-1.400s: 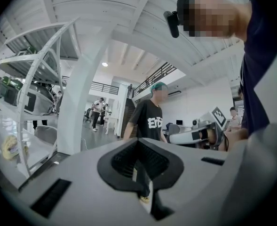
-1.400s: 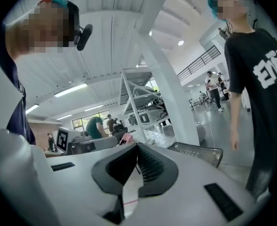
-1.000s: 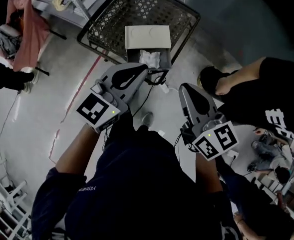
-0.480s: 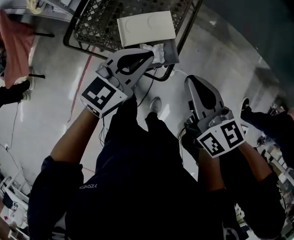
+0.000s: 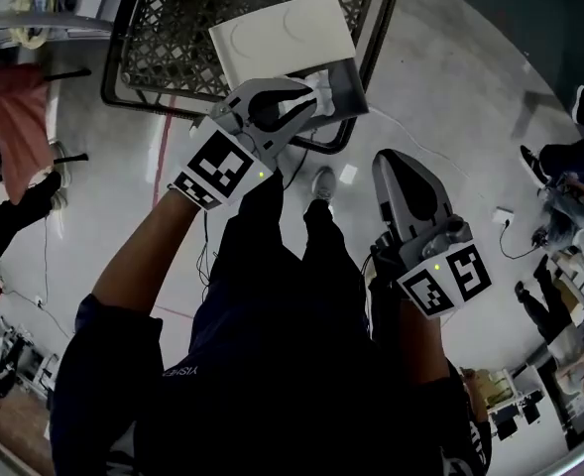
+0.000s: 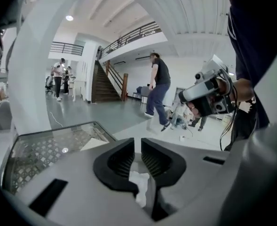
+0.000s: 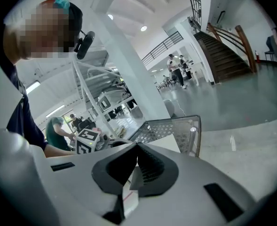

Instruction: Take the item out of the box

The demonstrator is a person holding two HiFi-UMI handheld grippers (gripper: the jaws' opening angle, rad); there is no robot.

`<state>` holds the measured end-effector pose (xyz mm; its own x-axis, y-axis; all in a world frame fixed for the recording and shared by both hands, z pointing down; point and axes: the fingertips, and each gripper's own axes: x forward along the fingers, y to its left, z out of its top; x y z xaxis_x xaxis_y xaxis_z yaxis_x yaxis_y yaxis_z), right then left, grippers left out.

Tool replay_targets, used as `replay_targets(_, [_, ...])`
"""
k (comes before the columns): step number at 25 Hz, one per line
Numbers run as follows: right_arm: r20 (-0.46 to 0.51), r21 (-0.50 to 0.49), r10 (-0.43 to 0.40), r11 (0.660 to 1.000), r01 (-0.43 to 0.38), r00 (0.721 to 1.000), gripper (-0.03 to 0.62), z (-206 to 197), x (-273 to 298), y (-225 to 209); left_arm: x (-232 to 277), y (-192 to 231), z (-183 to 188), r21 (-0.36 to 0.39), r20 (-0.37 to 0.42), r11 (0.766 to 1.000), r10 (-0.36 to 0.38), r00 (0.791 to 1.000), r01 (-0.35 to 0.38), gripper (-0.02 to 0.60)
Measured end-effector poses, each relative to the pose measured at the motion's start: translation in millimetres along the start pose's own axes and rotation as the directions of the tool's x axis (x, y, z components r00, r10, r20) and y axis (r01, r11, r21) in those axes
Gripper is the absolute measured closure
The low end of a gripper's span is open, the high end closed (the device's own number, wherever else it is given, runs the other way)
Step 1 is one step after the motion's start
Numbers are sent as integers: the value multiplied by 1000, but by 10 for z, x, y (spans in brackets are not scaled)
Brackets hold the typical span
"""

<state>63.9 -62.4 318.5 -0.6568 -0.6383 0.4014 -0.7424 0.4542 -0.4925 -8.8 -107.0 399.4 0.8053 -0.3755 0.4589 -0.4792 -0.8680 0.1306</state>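
A grey box [image 5: 343, 82] with its white lid [image 5: 282, 38] folded back stands in a black mesh cart [image 5: 173, 28]. A crumpled white item [image 5: 323, 92] lies in the box. My left gripper [image 5: 306, 102] reaches over the box's opening. In the left gripper view its jaws [image 6: 137, 142] are opening with a narrow gap, and the white item [image 6: 140, 185] shows through that gap, not pinched. My right gripper [image 5: 393, 159] hangs lower right, away from the cart. Seen in the right gripper view, it [image 7: 137, 147] is shut and empty.
The cart's rim [image 5: 321, 147] lies just below the box. A cable and a small white block [image 5: 348, 174] lie on the pale floor beside a red line [image 5: 163, 147]. A red cloth [image 5: 14, 117] hangs at the left. People stand at the right edge [image 5: 579, 157].
My left gripper has moved forward from short of the cart to over the box's opening. The box and cart have come closer in view. The right gripper has stayed low.
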Motion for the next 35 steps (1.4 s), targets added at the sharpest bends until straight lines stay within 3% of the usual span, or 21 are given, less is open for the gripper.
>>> replay_targets(7, [-35,69,-55,996,57,998,571,-301,59,-235,390,67,-548,53,-172,994,-82,982,93,478])
replay_targets(17, [-66,132,-93,986,102,993,571,-613,97,-445,750,-5,-1148,112,-400,970,-154,903,215,416])
replay_targets(24, [-86,162,-97,981,110,992,571,-785,79,-518,864,-6,-1507,201,-574,946,-98,813,256,402])
replay_targets(28, [-90,171,-106,978,120,990,571,-828,50,-568,907,-11,-1586,270,-636,923,-44,770,276,402])
replay_targets(35, [-100,171,-118,976,134,988,571,-880,-14,-629,961,-41,-1713,316,-716,904,28,697,288,402])
